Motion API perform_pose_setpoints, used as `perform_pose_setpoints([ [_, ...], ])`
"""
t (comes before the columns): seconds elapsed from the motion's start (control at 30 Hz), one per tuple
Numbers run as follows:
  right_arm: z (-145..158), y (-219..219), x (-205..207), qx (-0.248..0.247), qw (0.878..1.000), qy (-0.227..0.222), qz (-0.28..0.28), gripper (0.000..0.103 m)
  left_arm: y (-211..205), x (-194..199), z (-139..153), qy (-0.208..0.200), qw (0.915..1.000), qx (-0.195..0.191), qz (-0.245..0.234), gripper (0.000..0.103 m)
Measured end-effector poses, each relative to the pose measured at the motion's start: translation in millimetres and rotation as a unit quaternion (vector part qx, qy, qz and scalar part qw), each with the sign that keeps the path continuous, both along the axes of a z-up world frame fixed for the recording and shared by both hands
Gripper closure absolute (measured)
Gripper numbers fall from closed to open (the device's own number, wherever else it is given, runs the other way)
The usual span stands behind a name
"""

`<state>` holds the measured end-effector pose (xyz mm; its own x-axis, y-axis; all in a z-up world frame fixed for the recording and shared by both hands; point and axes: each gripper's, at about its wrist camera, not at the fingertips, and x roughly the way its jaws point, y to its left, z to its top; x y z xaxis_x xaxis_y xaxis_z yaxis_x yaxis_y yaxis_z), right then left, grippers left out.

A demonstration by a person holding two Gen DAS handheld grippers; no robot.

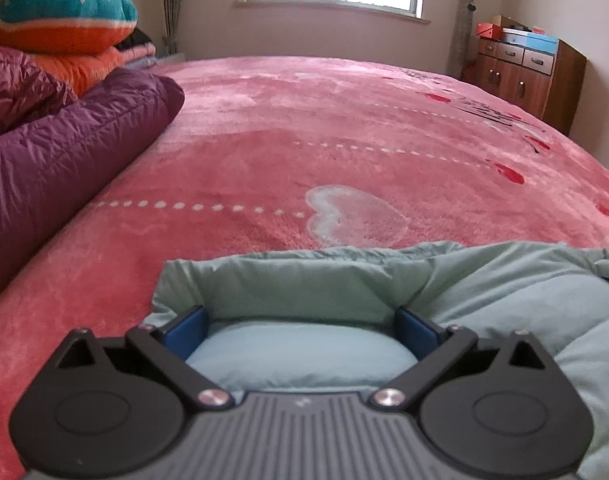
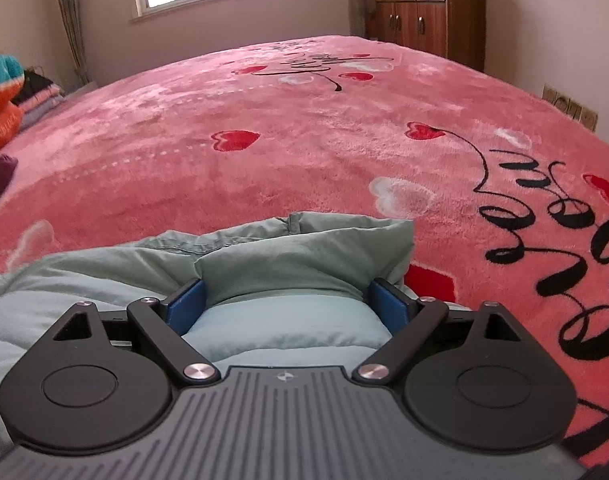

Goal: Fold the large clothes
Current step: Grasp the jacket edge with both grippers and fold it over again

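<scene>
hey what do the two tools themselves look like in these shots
Left tool and right tool look identical: a grey ribbed body with a small logo, two black rounded plates with disc insets, black link arms on silver screws, and blue pads on the fingers. No cables, sleeves or hands show.

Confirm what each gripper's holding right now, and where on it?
Nothing is gripped. The left gripper and right gripper are both open, fingers straddling the puffy light green garment near its far edge, without pinching it.
</scene>
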<state>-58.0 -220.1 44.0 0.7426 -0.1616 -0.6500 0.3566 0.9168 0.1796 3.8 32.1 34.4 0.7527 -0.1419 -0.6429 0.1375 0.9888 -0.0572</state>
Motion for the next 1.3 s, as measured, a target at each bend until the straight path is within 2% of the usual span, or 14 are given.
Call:
perform_pose_setpoints([
  [0.13, 19, -12, -15, 0.037, 0.999, -0.009, 0.001, 0.000, 16, -14, 25, -0.008, 0.9994, -0.032, 0.003, 0.007],
  [0.23, 36, -25, -35, 0.054, 0.998, -0.032, -0.011, 0.000, 33, -30, 47, -0.018, 0.9978, -0.063, -0.004, 0.007],
  [0.43, 46, -61, -74, 0.111, 0.992, -0.047, -0.043, 0.000, 64, -62, 70, -0.020, 0.9990, -0.036, -0.020, 0.007],
  [0.5, 43, -77, -88, 0.156, 0.985, -0.047, -0.049, 0.000, 78, -70, 72, -0.012, 0.9987, -0.045, -0.020, 0.007],
  [0.67, 26, -105, -113, 0.267, 0.962, -0.034, -0.033, 0.000, 112, -77, 64, 0.014, 0.9950, -0.099, 0.004, 0.009],
  [0.83, 10, -112, -125, 0.337, 0.941, -0.021, -0.006, 0.000, 130, -77, 44, 0.043, 0.9830, -0.178, 0.009, 0.010],
  [0.9, 9, -110, -127, 0.343, 0.939, -0.017, -0.003, 0.000, 132, -76, 35, 0.055, 0.9773, -0.204, 0.006, 0.010],
  [1.13, 5, -104, -125, 0.358, 0.933, -0.015, 0.029, 0.000, 126, -65, 5, 0.096, 0.9649, -0.245, -0.002, 0.010],
  [1.23, 2, -102, -119, 0.376, 0.925, -0.014, 0.056, 0.000, 124, -61, 0, 0.099, 0.9626, -0.252, -0.004, 0.010],
  [1.3, 1, -98, -112, 0.383, 0.921, -0.013, 0.072, 0.000, 124, -59, -2, 0.103, 0.9566, -0.273, -0.011, 0.010],
])
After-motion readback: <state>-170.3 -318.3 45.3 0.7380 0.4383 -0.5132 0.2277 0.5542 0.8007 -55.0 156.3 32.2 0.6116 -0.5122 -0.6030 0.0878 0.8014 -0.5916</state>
